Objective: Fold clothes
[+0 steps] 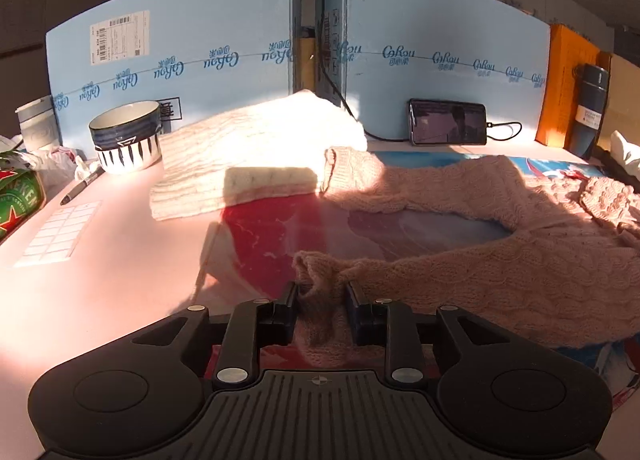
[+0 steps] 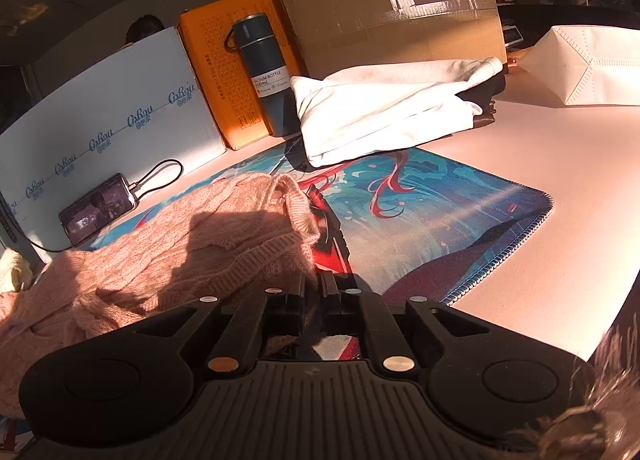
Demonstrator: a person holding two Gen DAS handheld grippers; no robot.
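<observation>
Sunlit counter (image 1: 120,280) carried your soft, floppy pink sweater (image 1: 500,280). Your left hand-held gripper (image 1: 322,292) stood apart around its cuff; your right hand-held gripper (image 2: 316,284) was clamped on its hem.

Pink sweater (image 1: 460,276) lies on mat (image 2: 440,220), phone (image 1: 447,122) behind.

Pink cable-knit sweater (image 1: 500,260) spread rumpled on patterned mat, white knit sweater (image 1: 256,156) folded beyond

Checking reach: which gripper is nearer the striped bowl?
Left. The left gripper sits at the pink sweater's sleeve, with the bowl ahead-left; the right gripper view shows no bowl.
</observation>
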